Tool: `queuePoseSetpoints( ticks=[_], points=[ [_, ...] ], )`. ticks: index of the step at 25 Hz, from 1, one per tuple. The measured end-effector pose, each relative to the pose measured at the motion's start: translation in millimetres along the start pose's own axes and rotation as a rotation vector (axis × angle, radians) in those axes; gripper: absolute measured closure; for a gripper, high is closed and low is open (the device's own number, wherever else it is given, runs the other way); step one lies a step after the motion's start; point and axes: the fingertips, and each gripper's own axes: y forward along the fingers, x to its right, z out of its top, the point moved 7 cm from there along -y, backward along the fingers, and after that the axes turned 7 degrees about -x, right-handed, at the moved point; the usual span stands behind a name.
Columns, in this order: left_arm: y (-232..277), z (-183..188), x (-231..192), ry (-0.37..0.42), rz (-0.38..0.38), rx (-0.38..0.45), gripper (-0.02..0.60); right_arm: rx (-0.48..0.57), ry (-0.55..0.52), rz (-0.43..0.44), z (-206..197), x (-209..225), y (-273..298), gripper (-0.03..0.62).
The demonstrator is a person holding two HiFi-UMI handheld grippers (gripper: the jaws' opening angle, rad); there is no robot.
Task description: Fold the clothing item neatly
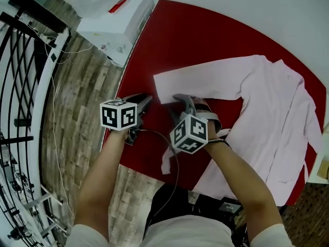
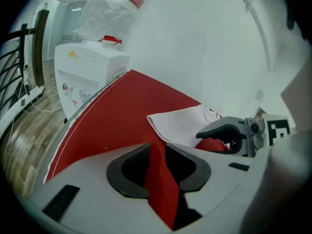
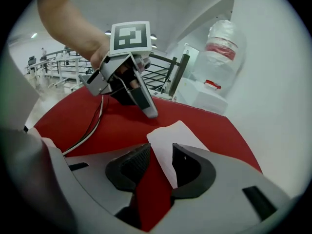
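Note:
A pale pink shirt (image 1: 277, 112) lies spread on the round red table (image 1: 205, 35). One sleeve reaches left and ends in a cuff (image 1: 160, 84). My right gripper (image 1: 179, 99) hovers just short of that cuff (image 3: 170, 138). Its jaws are open over red table and the cuff's edge, and the pads press on nothing. My left gripper (image 1: 145, 101) is a little to the left, over bare table near the rim. Its jaws stand narrowly open with nothing between them (image 2: 157, 155). In the left gripper view the cuff (image 2: 180, 123) lies ahead, with the right gripper (image 2: 207, 133) beside it.
A white water dispenser (image 1: 121, 22) with a plastic-wrapped bottle stands beyond the table's left rim. A black railing (image 1: 20, 86) runs along the wooden floor at the left. A thin cable (image 1: 154, 131) trails from the left gripper across the table's near edge.

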Motion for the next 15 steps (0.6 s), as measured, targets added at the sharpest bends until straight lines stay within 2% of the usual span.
queuePoseSetpoints(
  ticks=[3,6,8,10,15],
  points=[
    [-5,-3,-4,-0.038,-0.032,0.019,0.503,-0.028,-0.047,0.014,6,-8,14,0.473],
    [-5,0,-3,-0.064,-0.072,0.032,0.503,-0.056,-0.048,0.017,9,-8,24,0.474],
    [-4,1,-3,-0.083,-0.101,0.038,0.502,-0.076,-0.033,0.005,11,-6,28,0.481],
    [-1,1,-3,-0.126,-0.145,0.043,0.494,-0.087,-0.016,-0.001,12,-4,30,0.554],
    [4,2,4,-0.241,-0.284,0.04,0.434,-0.031,0.087,-0.011,16,9,21,0.568]
  ],
)
